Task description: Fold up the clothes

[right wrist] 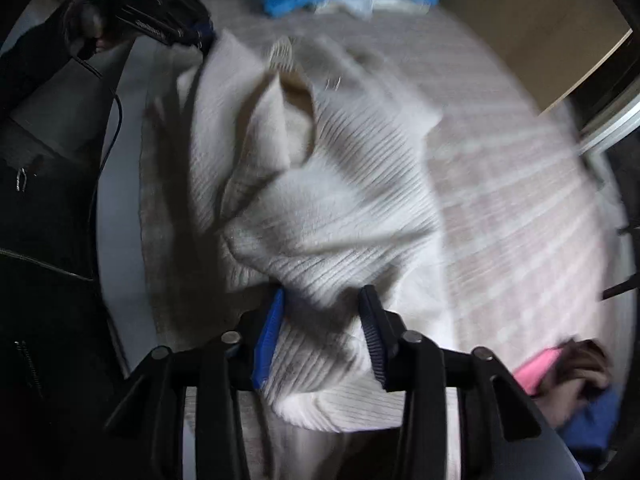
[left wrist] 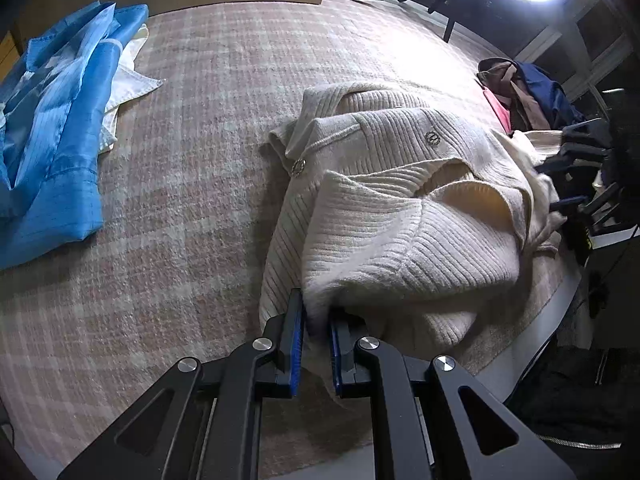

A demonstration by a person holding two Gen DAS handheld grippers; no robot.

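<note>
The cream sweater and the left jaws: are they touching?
Touching. The left wrist view shows the left gripper with both blue pads pressed on a fold of the cream sweater.

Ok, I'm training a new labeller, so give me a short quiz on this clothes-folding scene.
1. True or false: the shiny blue garment lies apart from the cream ribbed knit cardigan.
2. What does the left gripper pinch?
3. The cardigan lies on: A bare wood; B pink plaid woolly blanket; C tiles.
Key: 1 true; 2 the cardigan's edge; 3 B.
</note>
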